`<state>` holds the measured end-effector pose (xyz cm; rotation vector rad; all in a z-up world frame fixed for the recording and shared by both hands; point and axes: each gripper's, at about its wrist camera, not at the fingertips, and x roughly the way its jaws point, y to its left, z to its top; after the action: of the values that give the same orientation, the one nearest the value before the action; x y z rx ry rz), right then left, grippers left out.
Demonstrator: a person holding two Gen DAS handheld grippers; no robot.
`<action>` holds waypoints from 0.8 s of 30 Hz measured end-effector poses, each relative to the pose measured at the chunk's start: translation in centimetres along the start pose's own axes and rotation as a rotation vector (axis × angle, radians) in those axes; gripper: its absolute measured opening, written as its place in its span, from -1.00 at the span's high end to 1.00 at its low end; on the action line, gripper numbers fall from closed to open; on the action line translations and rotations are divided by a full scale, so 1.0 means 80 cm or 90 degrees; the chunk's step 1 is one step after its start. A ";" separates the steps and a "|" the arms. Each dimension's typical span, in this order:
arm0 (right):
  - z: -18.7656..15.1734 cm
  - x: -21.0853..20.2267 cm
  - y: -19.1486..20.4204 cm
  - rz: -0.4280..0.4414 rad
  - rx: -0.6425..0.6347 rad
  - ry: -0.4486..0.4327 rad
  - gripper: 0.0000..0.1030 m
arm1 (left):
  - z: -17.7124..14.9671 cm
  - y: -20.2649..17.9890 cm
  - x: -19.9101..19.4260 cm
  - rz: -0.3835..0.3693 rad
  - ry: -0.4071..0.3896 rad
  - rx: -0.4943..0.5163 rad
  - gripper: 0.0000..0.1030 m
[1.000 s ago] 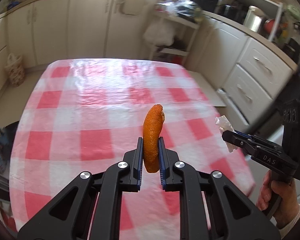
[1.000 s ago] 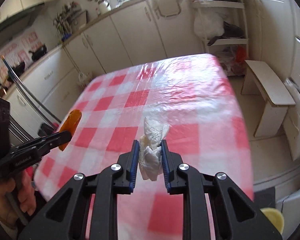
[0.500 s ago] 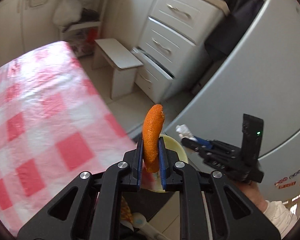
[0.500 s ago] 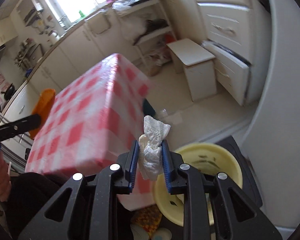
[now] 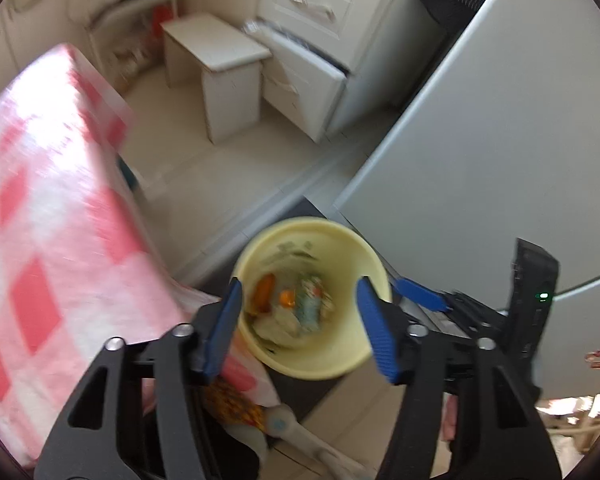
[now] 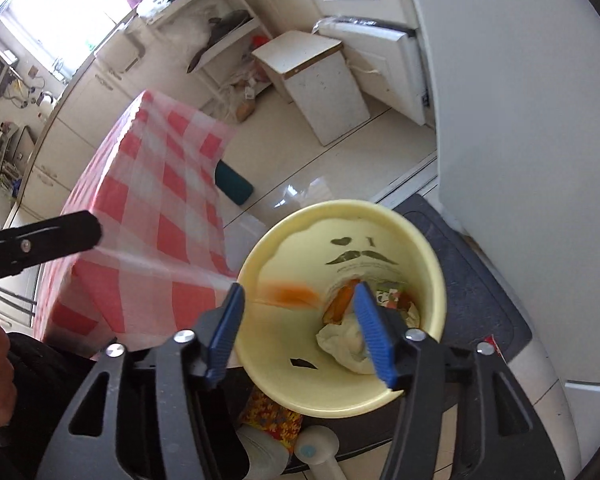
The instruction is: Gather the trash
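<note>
A pale yellow bin [image 5: 342, 350] [image 6: 420, 252] stands on the floor beside the table. Both grippers hover over it. My left gripper [image 5: 298, 322] is open and empty; inside the bin below it lie orange peel [image 5: 265, 292] and crumpled paper [image 5: 284, 322]. My right gripper [image 6: 298, 330] is open and empty; a white tissue [image 6: 346, 346] lies in the bin and a blurred orange peel [image 6: 294, 293] is falling in. The right gripper also shows in the left wrist view [image 5: 420, 294]; the left one in the right wrist view [image 6: 40, 240].
The table with a red-and-white checked cloth [image 6: 148, 200] is to the left. A grey fridge [image 6: 520, 120] stands close on the right. A white stool [image 6: 316, 80] and open drawers [image 5: 308, 76] are farther back. The bin sits on a dark mat [image 6: 480, 280].
Both grippers have swung from the table to over the bin and opened. The orange peel left the left gripper and the tissue left the right gripper; both dropped into the bin.
</note>
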<state>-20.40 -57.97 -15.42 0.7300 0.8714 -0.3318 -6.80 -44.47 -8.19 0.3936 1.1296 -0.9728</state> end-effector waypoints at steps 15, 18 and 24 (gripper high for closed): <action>0.003 -0.110 0.199 0.082 -0.144 -0.157 -0.81 | -0.094 0.102 -0.240 0.222 -0.297 -0.095 -0.84; -0.012 -0.128 0.260 0.118 -0.199 -0.187 -0.82 | -0.129 0.136 -0.289 0.290 -0.338 -0.141 -0.86; -0.046 -0.163 0.360 0.184 -0.305 -0.241 -0.86 | -0.188 0.190 -0.356 0.369 -0.381 -0.220 -0.86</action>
<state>-14.92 -35.08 6.05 0.3220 0.4484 0.0052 -5.76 -12.71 7.95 0.1143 0.5621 -0.3273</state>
